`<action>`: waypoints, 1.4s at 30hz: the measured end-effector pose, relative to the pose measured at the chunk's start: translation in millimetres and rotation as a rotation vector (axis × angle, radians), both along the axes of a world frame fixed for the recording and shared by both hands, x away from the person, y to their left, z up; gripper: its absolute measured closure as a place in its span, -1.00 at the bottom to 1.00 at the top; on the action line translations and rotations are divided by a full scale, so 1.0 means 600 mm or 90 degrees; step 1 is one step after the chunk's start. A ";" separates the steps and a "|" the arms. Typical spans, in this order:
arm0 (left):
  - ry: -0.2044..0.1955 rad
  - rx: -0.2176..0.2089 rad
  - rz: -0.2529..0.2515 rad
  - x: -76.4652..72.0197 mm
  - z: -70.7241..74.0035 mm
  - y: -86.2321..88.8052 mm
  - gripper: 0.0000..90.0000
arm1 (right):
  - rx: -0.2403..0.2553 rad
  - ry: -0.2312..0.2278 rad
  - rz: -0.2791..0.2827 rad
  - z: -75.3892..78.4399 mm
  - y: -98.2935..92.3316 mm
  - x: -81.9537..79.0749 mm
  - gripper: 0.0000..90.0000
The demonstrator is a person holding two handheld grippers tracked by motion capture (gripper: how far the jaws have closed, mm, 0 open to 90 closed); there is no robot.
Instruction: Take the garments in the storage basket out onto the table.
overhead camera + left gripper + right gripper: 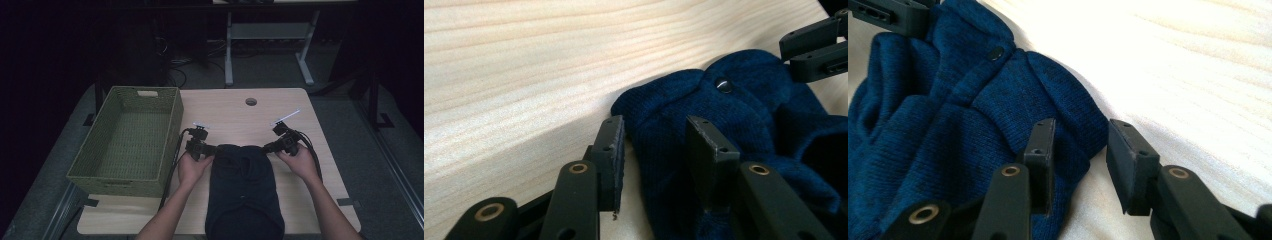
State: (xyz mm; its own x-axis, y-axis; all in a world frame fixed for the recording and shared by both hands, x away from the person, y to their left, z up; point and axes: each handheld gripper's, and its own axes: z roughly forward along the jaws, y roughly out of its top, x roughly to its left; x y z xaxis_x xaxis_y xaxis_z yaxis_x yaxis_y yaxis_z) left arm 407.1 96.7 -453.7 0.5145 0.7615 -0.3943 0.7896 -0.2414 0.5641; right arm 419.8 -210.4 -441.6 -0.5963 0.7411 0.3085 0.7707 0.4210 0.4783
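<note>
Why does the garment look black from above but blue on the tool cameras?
High view: dim, underexposed, so the garment reads near black. Left gripper view: brighter, knit clearly blue. Right gripper view: table washed out by glare, near jaws soft.

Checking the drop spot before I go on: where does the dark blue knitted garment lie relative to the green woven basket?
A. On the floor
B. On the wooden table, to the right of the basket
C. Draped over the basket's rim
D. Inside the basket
B: in the high view the dark blue knitted garment lies flat on the wooden table, right of the green woven basket.
</note>
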 end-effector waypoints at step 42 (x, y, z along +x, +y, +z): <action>0.012 0.030 -0.038 0.005 -0.006 -0.015 0.80 | -0.022 0.022 0.024 -0.013 0.018 0.009 0.77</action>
